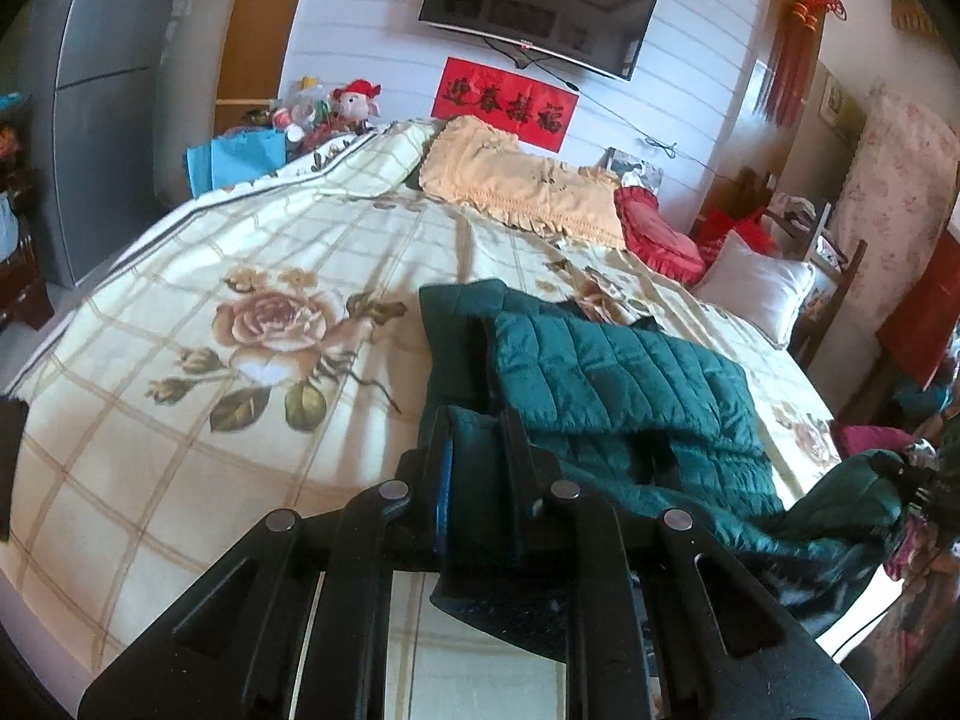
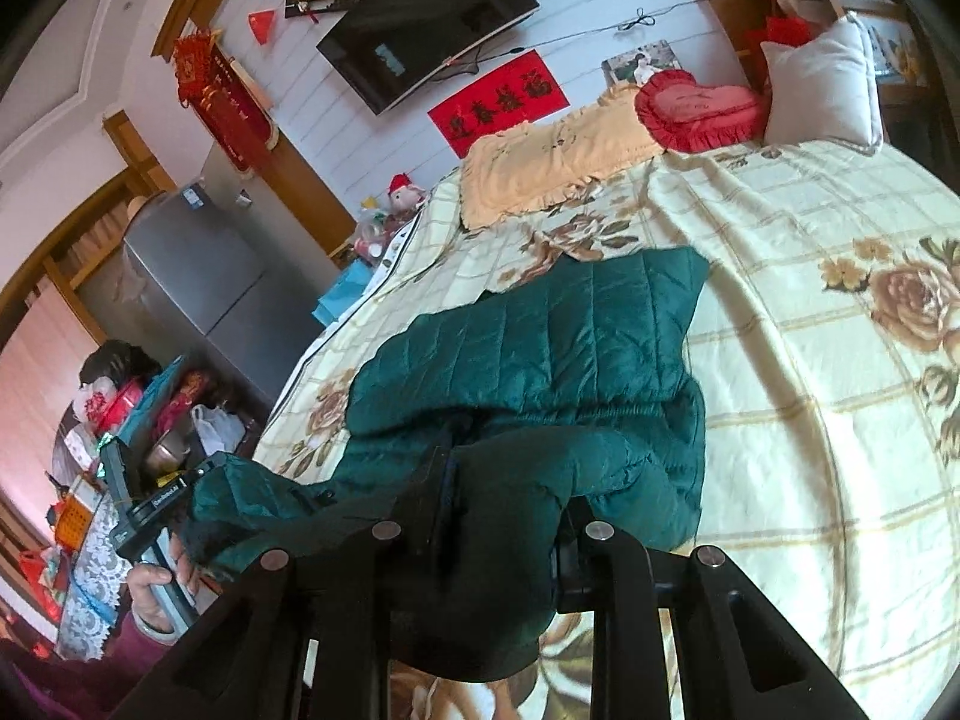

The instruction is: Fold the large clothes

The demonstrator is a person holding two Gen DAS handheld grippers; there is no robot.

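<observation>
The left gripper (image 1: 477, 450) is black plastic with flat bars and triangle holes. It has four round silver screws (image 1: 394, 488) and a bright blue pad (image 1: 443, 480) on one finger. The right gripper (image 2: 504, 516) is black too, with the same silver screws. The person's left hand (image 2: 157, 591) has bare skin and a dark red sleeve (image 2: 90, 669).
</observation>
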